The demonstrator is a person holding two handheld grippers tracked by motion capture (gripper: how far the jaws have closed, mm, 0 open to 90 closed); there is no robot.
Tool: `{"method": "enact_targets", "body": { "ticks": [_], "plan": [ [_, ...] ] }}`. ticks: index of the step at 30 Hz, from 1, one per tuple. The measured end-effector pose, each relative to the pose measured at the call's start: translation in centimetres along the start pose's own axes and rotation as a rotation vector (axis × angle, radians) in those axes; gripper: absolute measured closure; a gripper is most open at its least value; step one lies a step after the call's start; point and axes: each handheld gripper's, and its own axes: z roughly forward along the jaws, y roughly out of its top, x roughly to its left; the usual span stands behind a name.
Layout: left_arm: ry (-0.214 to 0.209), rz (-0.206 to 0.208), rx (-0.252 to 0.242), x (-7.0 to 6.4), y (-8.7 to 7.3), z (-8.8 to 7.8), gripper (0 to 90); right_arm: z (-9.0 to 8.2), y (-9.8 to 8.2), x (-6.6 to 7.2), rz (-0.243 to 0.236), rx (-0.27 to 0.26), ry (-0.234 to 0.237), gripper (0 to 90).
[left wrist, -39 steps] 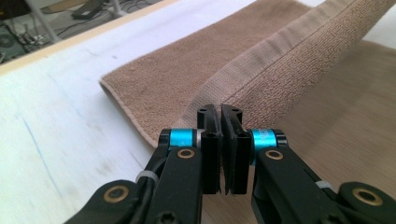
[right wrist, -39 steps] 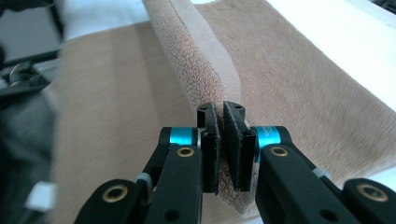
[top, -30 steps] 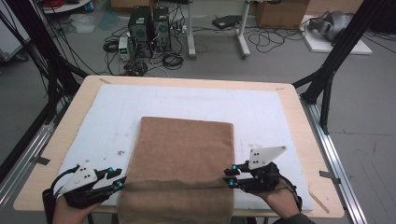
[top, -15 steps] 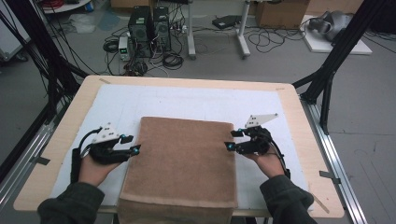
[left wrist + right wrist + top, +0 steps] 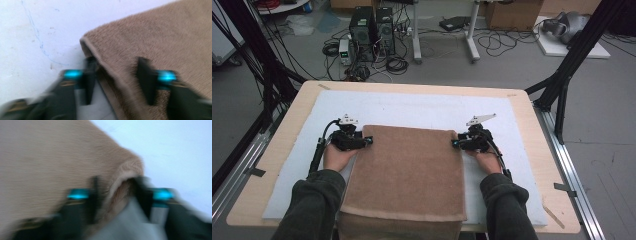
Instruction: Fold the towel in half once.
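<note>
Both hands have moved up the table from the near corners of the brown towel [image 5: 407, 175] to its far corners.

The towel lies folded on the white mat [image 5: 412, 107], its near edge hanging over the table edge. The left gripper [image 5: 360, 142] and right gripper [image 5: 458, 143] straddle the far corners, their jaws just closing around the doubled edges but not yet clearly pinching. The next fold seems unstarted. No containers are present.

Both grippers [image 5: 368, 142] [image 5: 454, 143] moved to towel's [image 5: 409, 172] far corners, fingers closing over its edges
</note>
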Motion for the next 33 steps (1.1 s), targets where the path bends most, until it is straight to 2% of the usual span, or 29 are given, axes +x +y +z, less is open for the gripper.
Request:
{"method": "enact_targets", "body": {
  "ticks": [1, 2, 3, 4, 5, 6, 7, 8, 9, 11, 12, 14, 15, 16, 17, 19, 21, 23, 24, 25, 26, 27, 30, 32, 33],
  "plan": [
    [0.004, 0.014, 0.005, 0.0, 0.0, 0.0, 80.6, 0.2, 0.2, 0.0, -0.016, 0.0, 0.013, 82.7],
    [0.016, 0.016, 0.003, -0.2, 0.2, 0.1, 82.5, 0.3, 0.5, 0.0, -0.017, 0.008, 0.015, 83.4],
    [0.031, 0.036, 0.012, -0.2, 0.6, -0.1, 83.1, 0.2, 1.0, -0.2, -0.026, 0.024, 0.01, 83.7],
    [0.046, 0.05, -0.006, -0.3, 1.0, -0.3, 83.5, -0.2, 1.6, -0.3, -0.04, 0.011, 0.003, 84.0],
    [0.051, 0.046, -0.033, -0.3, 1.6, -0.5, 83.8, -0.6, 2.2, -0.4, -0.042, -0.009, -0.01, 84.0],
    [0.055, 0.049, -0.06, -0.2, 2.5, -0.9, 83.9, -1.1, 3.1, -0.5, -0.062, -0.023, -0.036, 84.0],
    [0.06, 0.054, -0.072, -0.2, 3.5, -1.3, 84.0, -1.5, 4.1, -0.5, -0.063, -0.026, -0.046, 84.0],
    [0.069, 0.069, -0.085, -0.3, 4.4, -1.6, 84.0, -2.0, 5.3, -0.5, -0.092, -0.03, -0.07, 84.0],
    [0.081, 0.084, -0.105, -0.3, 6.0, -2.1, 84.0, -2.4, 6.2, -0.6, -0.102, -0.029, -0.088, 84.0],
    [0.092, 0.1, -0.144, -0.2, 8.3, -3.0, 84.0, -3.7, 8.6, -1.0, -0.125, -0.063, -0.117, 84.0],
    [0.089, 0.101, -0.18, -0.1, 10.0, -3.8, 84.0, -4.5, 9.8, -1.2, -0.129, -0.076, -0.133, 84.0],
    [0.093, 0.12, -0.203, 0.3, 12.2, -4.5, 83.2, -6.1, 12.1, -1.8, -0.149, -0.117, -0.173, 83.0],
    [0.128, 0.12, -0.192, 0.5, 12.8, -4.6, 77.2, -6.6, 12.8, -2.2, -0.139, -0.136, -0.185, 76.2],
    [0.142, 0.104, -0.168, 0.9, 13.0, -4.5, 65.2, -6.9, 13.3, -2.6, -0.117, -0.154, -0.201, 60.7],
    [0.138, 0.091, -0.153, 1.2, 12.9, -4.5, 60.1, -6.9, 13.5, -3.1, -0.077, -0.16, -0.22, 50.0],
    [0.137, 0.085, -0.122, 1.7, 12.0, -4.3, 55.1, -6.7, 12.9, -3.5, -0.039, -0.164, -0.198, 48.6],
    [0.112, 0.081, -0.102, 1.9, 10.6, -4.1, 52.3, -6.0, 11.9, -3.4, -0.051, -0.121, -0.185, 46.7],
    [0.091, 0.088, -0.084, 1.7, 9.1, -4.0, 47.6, -5.5, 10.7, -3.0, -0.051, -0.114, -0.161, 44.2],
    [0.078, 0.117, -0.077, 1.4, 8.3, -4.0, 45.9, -5.2, 10.1, -2.8, -0.031, -0.102, -0.137, 42.7],
    [0.077, 0.139, -0.066, 1.2, 7.5, -4.1, 44.9, -4.9, 9.4, -2.5, -0.038, -0.094, -0.12, 42.5],
    [0.068, 0.137, -0.068, 1.0, 6.7, -4.3, 42.7, -4.6, 8.8, -2.1, -0.052, -0.064, -0.116, 40.5],
    [0.05, 0.143, -0.062, 0.9, 5.9, -4.5, 40.9, -4.4, 8.2, -1.7, -0.064, -0.066, -0.111, 40.9],
    [0.055, 0.174, -0.033, 0.3, 3.7, -5.1, 38.9, -4.4, 6.5, -1.0, -0.046, -0.061, -0.08, 39.5],
    [0.046, 0.165, -0.042, 0.0, 2.4, -5.7, 39.2, -4.3, 5.5, -0.2, -0.056, -0.046, -0.071, 40.2],
    [0.035, 0.161, -0.042, -0.2, 1.8, -5.9, 39.3, -4.4, 4.9, 0.1, -0.055, -0.059, -0.061, 43.2]
  ]
}}
